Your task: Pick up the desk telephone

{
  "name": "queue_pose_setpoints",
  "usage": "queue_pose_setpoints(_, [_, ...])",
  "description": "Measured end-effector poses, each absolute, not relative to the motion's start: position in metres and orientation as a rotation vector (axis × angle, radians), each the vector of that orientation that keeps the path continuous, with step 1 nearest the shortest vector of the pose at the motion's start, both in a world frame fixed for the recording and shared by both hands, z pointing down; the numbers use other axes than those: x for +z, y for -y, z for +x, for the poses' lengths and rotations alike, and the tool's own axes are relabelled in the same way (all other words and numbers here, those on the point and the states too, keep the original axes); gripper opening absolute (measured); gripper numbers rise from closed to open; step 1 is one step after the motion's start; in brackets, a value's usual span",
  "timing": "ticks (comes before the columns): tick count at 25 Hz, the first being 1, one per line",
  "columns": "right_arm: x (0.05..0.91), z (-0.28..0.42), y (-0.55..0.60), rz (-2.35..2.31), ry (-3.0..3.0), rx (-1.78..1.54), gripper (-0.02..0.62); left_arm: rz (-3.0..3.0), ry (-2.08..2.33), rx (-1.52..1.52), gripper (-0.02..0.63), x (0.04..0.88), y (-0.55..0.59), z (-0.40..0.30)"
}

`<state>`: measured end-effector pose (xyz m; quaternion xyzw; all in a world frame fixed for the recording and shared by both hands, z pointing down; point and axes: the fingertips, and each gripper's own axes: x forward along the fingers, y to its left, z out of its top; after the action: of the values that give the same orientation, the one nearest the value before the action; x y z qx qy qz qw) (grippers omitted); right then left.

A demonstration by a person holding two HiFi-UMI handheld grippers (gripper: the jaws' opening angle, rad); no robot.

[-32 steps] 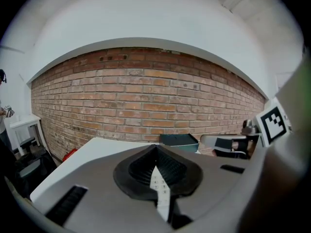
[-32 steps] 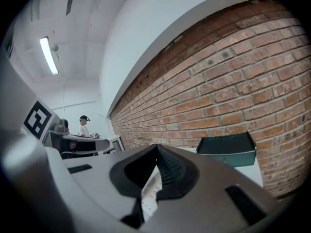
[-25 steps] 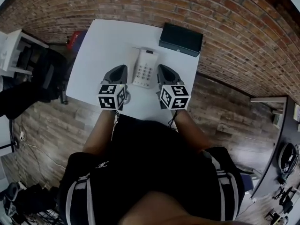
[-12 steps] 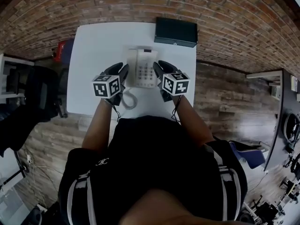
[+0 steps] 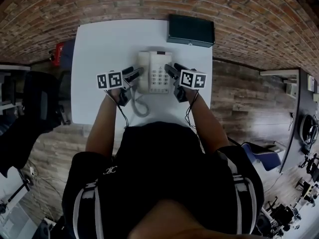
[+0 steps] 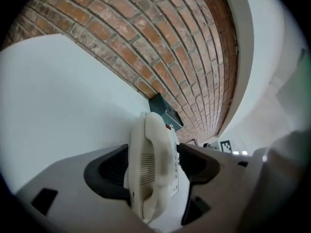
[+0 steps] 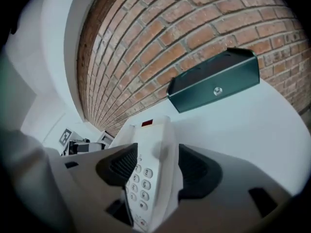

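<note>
The white desk telephone [image 5: 155,72] lies flat on the white table [image 5: 99,49], handset on its left side, keypad on the right. My left gripper [image 5: 137,72] is at the phone's left edge; in the left gripper view its jaws are opening around the handset [image 6: 151,164], with a gap at the right pad [image 6: 197,164]. My right gripper [image 5: 170,69] is at the phone's right edge, and its jaws are also opening with the keypad side [image 7: 150,178] between them. Neither pair of pads visibly presses on the phone.
A dark green box [image 5: 190,30] stands at the table's far right edge, against the brick wall. The phone's curly cord [image 5: 139,106] loops toward the near table edge. A red object [image 5: 59,54] sits on the floor to the left.
Both grippers have dropped toward the table and moved forward, from beside the phone to straddling its left and right edges. The phone has not moved.
</note>
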<state>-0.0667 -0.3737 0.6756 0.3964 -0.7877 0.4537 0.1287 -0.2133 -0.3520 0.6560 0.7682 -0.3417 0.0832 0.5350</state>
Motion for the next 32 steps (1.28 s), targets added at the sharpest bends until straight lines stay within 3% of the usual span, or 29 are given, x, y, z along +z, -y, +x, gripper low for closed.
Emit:
queue_pose_setpoints(19, [0.708, -0.086, 0.363, 0.950, 2.236, 1.746, 0.236, 1.690, 0.457, 0.017, 0.347, 0.687, 0.352, -0.193])
queue_pose_setpoints(32, [0.694, -0.085, 0.354, 0.981, 2.223, 1.669, 0.235, 1.654, 0.488, 0.001, 0.345, 0.680, 0.337, -0.194])
